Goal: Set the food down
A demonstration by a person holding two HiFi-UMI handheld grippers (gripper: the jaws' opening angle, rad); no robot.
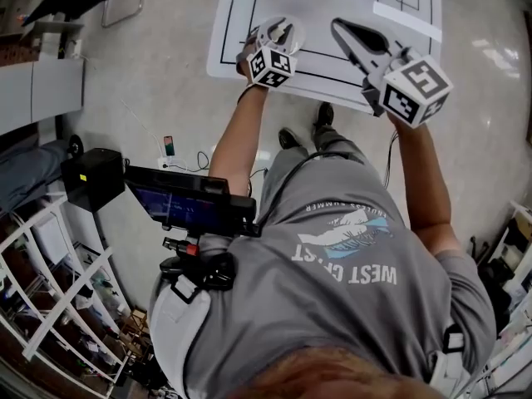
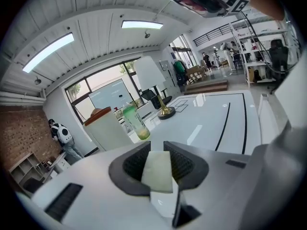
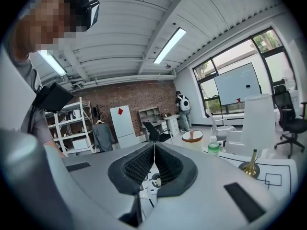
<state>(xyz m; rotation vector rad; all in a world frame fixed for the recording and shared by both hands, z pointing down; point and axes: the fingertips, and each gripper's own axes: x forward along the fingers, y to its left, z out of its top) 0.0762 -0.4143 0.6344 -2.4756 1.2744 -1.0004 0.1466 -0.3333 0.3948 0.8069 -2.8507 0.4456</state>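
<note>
Over the near edge of the white, black-lined table (image 1: 237, 23), which carries a brass lamp base (image 2: 165, 112) at its far side, a person holds both tools. The right tool (image 3: 153, 150) is pressed together with nothing between its pads. The left tool (image 2: 156, 152) pinches the food (image 2: 157, 176), a pale flat piece, upright above the table.

Left tool (image 1: 281, 33), right tool (image 1: 341, 27), white table (image 1: 237, 52)
</note>
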